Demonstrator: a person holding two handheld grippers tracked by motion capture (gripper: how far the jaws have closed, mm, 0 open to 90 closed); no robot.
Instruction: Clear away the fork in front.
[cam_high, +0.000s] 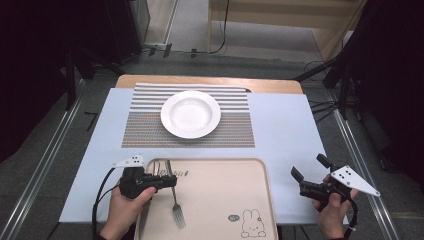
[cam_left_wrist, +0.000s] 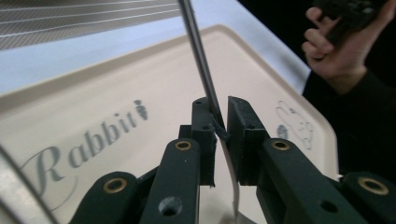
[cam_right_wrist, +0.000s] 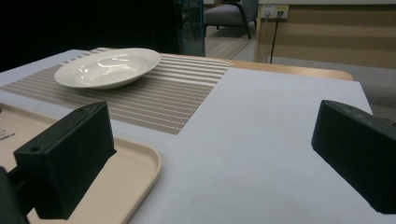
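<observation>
Left gripper (cam_high: 169, 181), lower left of the high view, has its jaws nearly shut around the fork (cam_high: 176, 202) handle over the tray (cam_high: 250, 172), right gripper (cam_high: 311, 172) sits wide open and empty, so next up is probably carrying the fork to the plate (cam_high: 190, 114).

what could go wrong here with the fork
1. The left gripper has the fork by its thin handle, and a narrow gap shows beside the handle in the left gripper view. The hold looks loose, so the fork may slip or swing if lifted.
2. The tines hang low over the tray and might drag on it.
3. The plate sits far off, so a loose fork could drop on the way.
</observation>
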